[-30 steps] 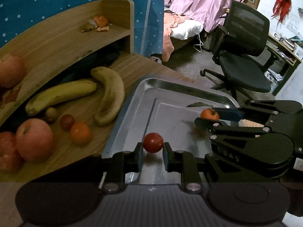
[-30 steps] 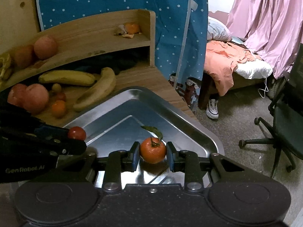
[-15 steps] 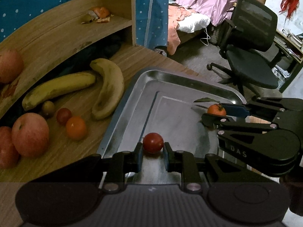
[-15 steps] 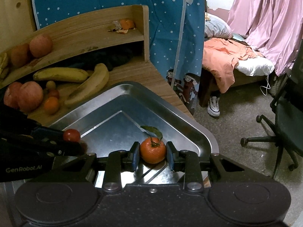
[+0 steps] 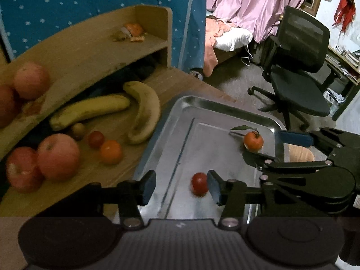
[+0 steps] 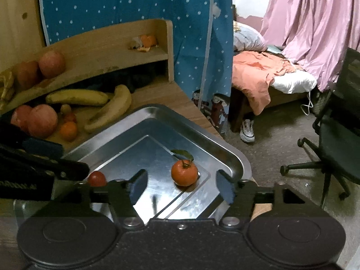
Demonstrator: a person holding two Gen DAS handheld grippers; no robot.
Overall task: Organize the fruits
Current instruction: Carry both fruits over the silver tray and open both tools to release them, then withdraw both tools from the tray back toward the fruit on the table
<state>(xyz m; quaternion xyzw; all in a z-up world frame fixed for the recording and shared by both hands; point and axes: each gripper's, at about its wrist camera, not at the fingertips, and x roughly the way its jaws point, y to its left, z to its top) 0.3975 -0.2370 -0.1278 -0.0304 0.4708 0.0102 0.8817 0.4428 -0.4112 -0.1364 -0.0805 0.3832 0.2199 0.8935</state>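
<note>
Resting on the floor of the steel tray (image 6: pixel 227 157), the mandarin (image 6: pixel 184 172) is round, dimpled and orange, with a green stem and 1 curled leaf beside it. It sits between the spread fingers of the right gripper (image 6: pixel 182 186), touching neither; that gripper is wide open and holds nothing. Nearer the tray's front edge lies a small, smooth red tomato (image 5: pixel 199 184), slightly blurred, just against the right-hand finger of the left gripper (image 5: pixel 181 187), whose jaws also stand wide apart and empty. Whether that finger actually touches the tomato is hard to tell.

The tray is shiny, rectangular metal with rounded corners, a raised rim and a pressed inner panel; its near edge is cut off behind the black gripper bodies in both views. In the right wrist view the left gripper's dark linkage hides part of the tomato.

Left of the tray, on the wooden desk (image 5: pixel 180 81), lie 2 yellow bananas (image 5: pixel 144 112), mottled with brown, 2 pinkish apples (image 5: pixel 57 156), a small orange fruit (image 5: pixel 110 152), another small red tomato and a dull, brownish round fruit too blurred to name. A curved wooden shelf (image 5: pixel 90 51) above carries more apples and some orange peel scraps. Beyond hang a blue dotted curtain (image 6: pixel 135 0) and pink drapes (image 6: pixel 315 27); a black mesh office chair (image 5: pixel 299 67) stands on the floor.
</note>
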